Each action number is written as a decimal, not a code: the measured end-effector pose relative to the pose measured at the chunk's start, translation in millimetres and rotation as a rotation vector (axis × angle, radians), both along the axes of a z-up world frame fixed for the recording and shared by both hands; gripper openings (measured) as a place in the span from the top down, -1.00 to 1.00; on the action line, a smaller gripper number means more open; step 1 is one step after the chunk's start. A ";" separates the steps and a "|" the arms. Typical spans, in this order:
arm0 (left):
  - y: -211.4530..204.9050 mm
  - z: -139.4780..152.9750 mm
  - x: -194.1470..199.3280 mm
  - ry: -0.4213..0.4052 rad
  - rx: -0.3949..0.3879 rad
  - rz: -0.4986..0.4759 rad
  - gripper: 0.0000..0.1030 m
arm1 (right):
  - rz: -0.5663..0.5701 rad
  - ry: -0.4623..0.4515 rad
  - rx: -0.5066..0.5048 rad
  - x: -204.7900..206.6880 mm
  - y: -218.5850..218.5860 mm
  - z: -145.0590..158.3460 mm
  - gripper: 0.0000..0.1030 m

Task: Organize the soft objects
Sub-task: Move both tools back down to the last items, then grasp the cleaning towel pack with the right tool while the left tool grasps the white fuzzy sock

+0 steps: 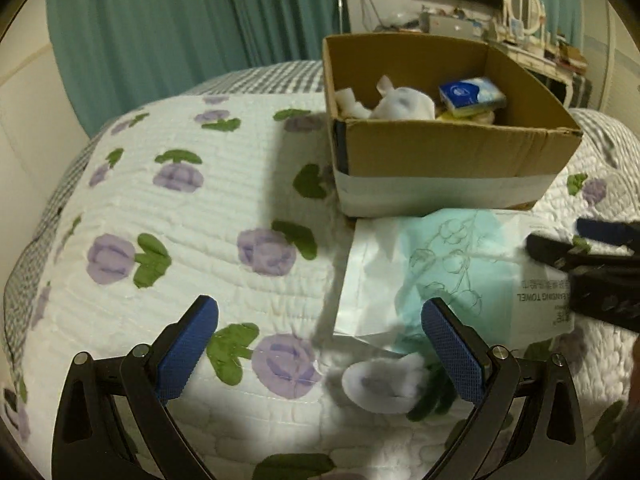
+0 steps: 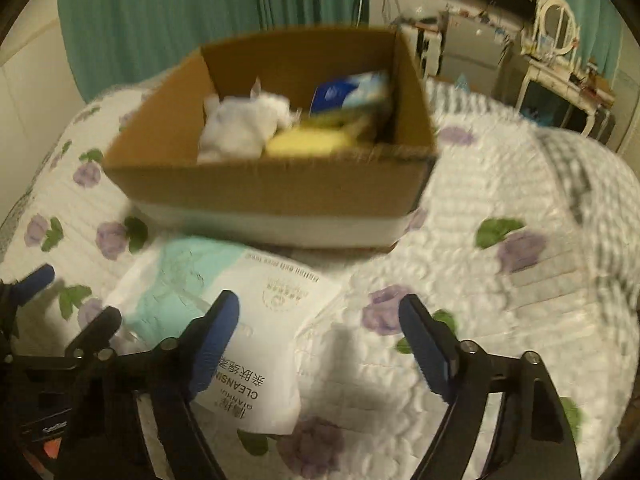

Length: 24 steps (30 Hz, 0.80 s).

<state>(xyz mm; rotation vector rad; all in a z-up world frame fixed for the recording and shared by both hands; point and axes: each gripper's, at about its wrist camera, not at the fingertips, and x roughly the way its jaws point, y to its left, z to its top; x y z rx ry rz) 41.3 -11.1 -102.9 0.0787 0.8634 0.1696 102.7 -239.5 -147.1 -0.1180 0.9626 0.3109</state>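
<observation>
A white and mint pack of cleansing towels (image 1: 440,276) lies on the quilt in front of an open cardboard box (image 1: 452,152); it also shows in the right wrist view (image 2: 256,320). The box (image 2: 264,188) holds a white plush toy (image 1: 404,106), a blue tissue pack (image 1: 472,96) and a yellow sponge (image 2: 308,142). My left gripper (image 1: 320,344) is open, low over the quilt at the pack's near left corner. My right gripper (image 2: 320,340) is open over the pack's right edge, and shows from the side in the left wrist view (image 1: 580,248).
The floral quilt (image 1: 180,208) covers the bed all around. Teal curtains (image 1: 192,20) hang behind. A dresser with a mirror (image 1: 524,4) stands at the back right.
</observation>
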 end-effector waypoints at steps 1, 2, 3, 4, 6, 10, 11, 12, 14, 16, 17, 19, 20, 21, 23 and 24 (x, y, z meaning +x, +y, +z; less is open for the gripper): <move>-1.5 0.4 -0.6 -0.002 0.003 -0.005 -1.00 | 0.004 0.012 -0.003 0.4 1.8 -4.8 -0.40; -1.3 0.1 0.1 -0.003 0.004 -0.007 -1.00 | 0.008 0.021 -0.005 0.5 3.2 -8.5 -0.37; -1.4 -0.1 -0.3 -0.003 0.007 -0.005 -1.00 | 0.012 0.030 -0.007 -0.2 4.7 -12.0 -0.30; -1.3 -0.4 -1.1 -0.002 0.007 -0.004 -1.00 | 0.020 0.038 -0.002 -1.7 6.1 -14.3 -0.19; -0.6 -0.4 -2.7 0.003 0.004 -0.001 -1.00 | 0.044 0.046 0.003 -5.5 9.5 -16.6 0.01; -1.9 0.3 -6.9 -0.005 0.016 -0.005 -1.00 | 0.058 0.015 0.025 -17.5 7.4 -14.0 0.61; -2.3 0.1 -7.4 -0.007 0.021 -0.005 -1.00 | 0.033 -0.022 0.019 -23.3 2.1 -8.8 0.61; -2.6 -0.5 -8.3 -0.007 0.026 -0.006 -1.00 | -0.004 -0.066 0.020 -29.8 -7.0 0.0 0.65; -3.5 -1.2 -9.6 0.003 0.029 -0.007 -1.00 | -0.047 -0.112 0.048 -38.9 -22.9 12.8 0.68; -5.8 -0.7 -11.5 0.017 0.016 -0.018 -1.00 | -0.095 -0.165 0.036 -50.6 -38.8 26.4 0.69; -7.8 -0.2 -12.3 0.022 0.009 -0.026 -1.00 | -0.116 -0.183 0.023 -55.4 -46.4 31.7 0.69; -15.0 0.2 -15.3 0.030 0.001 -0.055 -1.00 | -0.156 -0.200 0.023 -61.7 -61.4 38.0 0.69; -20.1 0.0 -16.9 0.034 0.001 -0.074 -0.99 | -0.177 -0.194 0.047 -63.1 -71.5 39.4 0.69; -25.1 -0.3 -18.1 0.038 0.003 -0.091 -0.99 | -0.187 -0.187 0.061 -57.8 -78.2 41.4 0.69; -35.9 -3.2 -19.9 0.057 -0.005 -0.134 -0.99 | -0.208 -0.168 0.099 -56.2 -90.0 40.6 0.69; -41.4 -6.5 -20.2 0.074 -0.013 -0.156 -0.99 | -0.212 -0.156 0.115 -54.5 -93.5 38.8 0.69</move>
